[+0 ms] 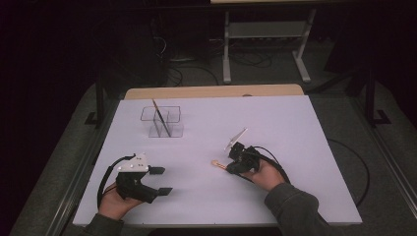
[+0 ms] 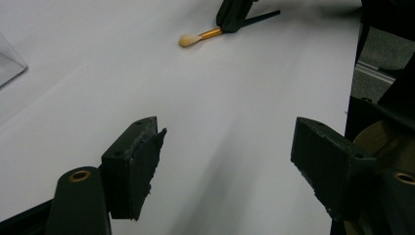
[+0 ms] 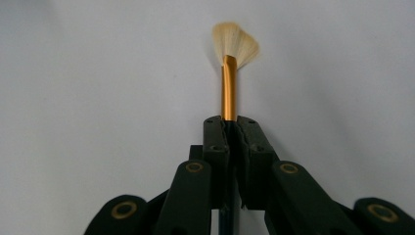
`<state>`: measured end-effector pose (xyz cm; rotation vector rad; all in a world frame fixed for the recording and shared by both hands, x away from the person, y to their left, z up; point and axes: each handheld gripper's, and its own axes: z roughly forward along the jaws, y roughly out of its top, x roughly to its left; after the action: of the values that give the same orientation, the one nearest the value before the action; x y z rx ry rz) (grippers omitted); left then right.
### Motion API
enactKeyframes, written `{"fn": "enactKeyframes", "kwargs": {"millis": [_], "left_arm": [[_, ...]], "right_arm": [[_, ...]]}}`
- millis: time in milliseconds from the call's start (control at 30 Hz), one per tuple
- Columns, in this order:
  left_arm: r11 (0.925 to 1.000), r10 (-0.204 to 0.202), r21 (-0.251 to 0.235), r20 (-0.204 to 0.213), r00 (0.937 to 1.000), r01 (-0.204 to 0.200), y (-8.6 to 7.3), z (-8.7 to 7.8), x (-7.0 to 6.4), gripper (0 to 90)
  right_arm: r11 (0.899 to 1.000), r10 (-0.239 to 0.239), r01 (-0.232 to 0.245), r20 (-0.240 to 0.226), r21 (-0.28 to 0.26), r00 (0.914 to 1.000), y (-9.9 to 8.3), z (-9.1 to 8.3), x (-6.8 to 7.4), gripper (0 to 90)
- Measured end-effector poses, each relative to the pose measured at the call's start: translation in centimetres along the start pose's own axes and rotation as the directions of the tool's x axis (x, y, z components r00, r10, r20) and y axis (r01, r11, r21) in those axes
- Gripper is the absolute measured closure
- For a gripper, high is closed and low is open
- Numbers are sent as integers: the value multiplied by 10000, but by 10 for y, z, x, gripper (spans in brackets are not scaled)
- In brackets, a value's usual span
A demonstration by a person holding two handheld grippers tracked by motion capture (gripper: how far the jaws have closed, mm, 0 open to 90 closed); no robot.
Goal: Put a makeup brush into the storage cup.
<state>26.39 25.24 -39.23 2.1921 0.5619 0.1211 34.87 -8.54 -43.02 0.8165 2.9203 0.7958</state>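
My right hand-held gripper (image 3: 230,128) is clamped on a brush (image 3: 229,85) lying low over the bench (image 1: 295,128) toward its near edge, while my left hand-held gripper (image 1: 162,181) stands apart near the near-left corner.

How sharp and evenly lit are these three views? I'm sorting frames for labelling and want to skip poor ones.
High view: the white table is bright while the room around it is near black; the clear organizer is faint. Left gripper view: the left gripper is crisp, the far brush soft. Right gripper view: the right gripper and gold ferrule are sharp, the bristles slightly fuzzy, corners darkened.
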Motion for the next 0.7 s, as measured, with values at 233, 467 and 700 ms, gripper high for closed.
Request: {"fn": "enactKeyframes", "kwargs": {"millis": [233,467,700], "left_arm": [[10000,11,23,12,10000,-11,0,0,1,257],[10000,3,-44,38,10000,-3,-1,1,1,257],[10000,-95,0,188,9998,95,1,7,0,257]], "right_arm": [[10000,9,-11,-239,-45,9997,-1,-1,-3,828],[9994,-3,-7,-285,-347,9996,-5,-8,-1,828],[9959,7,-54,-522,-906,9986,-11,-18,-2,828]]}}
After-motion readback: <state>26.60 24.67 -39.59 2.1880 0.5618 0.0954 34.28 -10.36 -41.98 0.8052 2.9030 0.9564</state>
